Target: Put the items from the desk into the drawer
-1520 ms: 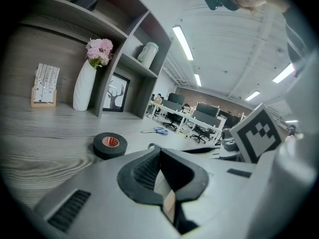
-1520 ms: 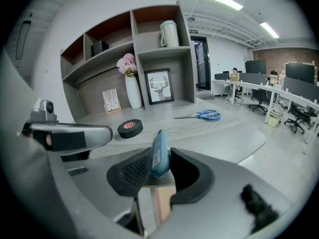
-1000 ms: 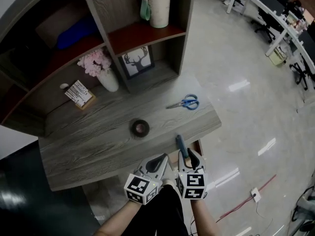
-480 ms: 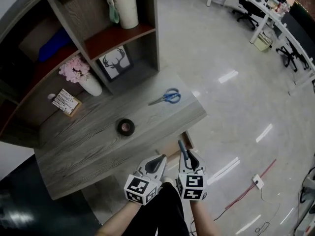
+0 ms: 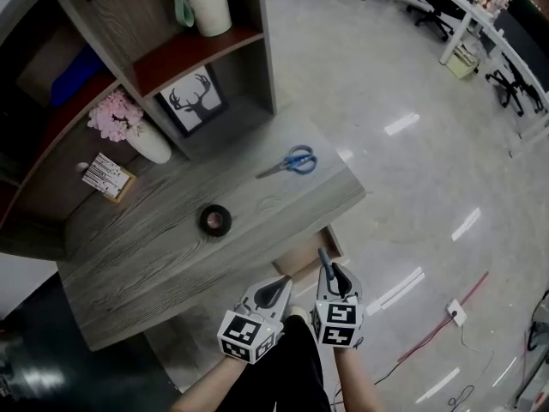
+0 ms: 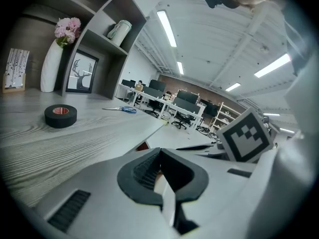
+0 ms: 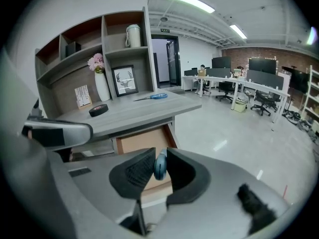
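My right gripper [image 5: 333, 275] has just been closing its jaws and now grasps a blue pen [image 7: 160, 163], held over the open drawer [image 7: 144, 139] under the desk's [image 5: 171, 247] front edge. My left gripper [image 5: 279, 283] is clenched on nothing. Scissors [image 5: 289, 162] lie near the desk's right edge, a tape roll [image 5: 215, 220] mid-desk.

Ahead of you stands a shelving unit [image 5: 253, 58]. A framed deer picture [image 5: 190, 101] leans in its lower bay. To the left of it you see a white vase [image 5: 153, 148] of pink flowers [image 5: 114, 114], then a small printed card [image 5: 107, 177]. A pale tumbler [image 5: 206, 3] stands on the shelf above. A red cable [image 5: 434, 327] trails across the glossy floor [image 5: 412, 196].
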`<state>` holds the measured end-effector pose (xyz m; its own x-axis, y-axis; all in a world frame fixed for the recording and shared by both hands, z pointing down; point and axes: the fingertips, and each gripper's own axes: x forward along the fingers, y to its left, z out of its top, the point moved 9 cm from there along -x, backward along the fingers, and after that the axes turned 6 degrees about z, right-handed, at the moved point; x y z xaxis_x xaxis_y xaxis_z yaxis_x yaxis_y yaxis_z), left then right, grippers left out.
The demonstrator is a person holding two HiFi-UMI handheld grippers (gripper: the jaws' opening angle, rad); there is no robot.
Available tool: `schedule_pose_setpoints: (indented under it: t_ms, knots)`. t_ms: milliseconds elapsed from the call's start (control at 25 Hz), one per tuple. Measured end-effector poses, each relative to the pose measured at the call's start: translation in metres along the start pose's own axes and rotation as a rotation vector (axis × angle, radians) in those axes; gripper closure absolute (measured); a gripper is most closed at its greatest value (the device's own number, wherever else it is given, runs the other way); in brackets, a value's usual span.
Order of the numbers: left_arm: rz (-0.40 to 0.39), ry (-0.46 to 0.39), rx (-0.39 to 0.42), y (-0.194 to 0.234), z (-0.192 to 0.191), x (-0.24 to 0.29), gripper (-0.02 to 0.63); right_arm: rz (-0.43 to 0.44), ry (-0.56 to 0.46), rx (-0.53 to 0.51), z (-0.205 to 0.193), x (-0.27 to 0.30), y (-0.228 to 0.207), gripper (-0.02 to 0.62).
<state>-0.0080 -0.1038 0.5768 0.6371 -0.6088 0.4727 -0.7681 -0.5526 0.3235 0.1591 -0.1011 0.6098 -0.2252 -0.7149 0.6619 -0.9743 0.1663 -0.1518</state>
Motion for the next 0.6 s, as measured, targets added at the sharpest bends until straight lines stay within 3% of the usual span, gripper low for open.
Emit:
schedule_pose_setpoints:
  t_ms: [280, 440, 600]
  knots:
    - [0.015, 0.015, -0.004, 0.014, -0.006, 0.008, 0.597, -0.034, 0.031, 0.016, -0.007, 0.025, -0.012, 0.522]
    - [0.015, 0.013, -0.011, 0.016, -0.005, 0.009, 0.597, -0.008, 0.013, 0.014, -0.008, 0.029, -0.012, 0.521]
    - [0.014, 0.014, -0.022, 0.016, -0.005, 0.008, 0.597, 0.035, -0.013, 0.016, -0.004, 0.028, -0.006, 0.465]
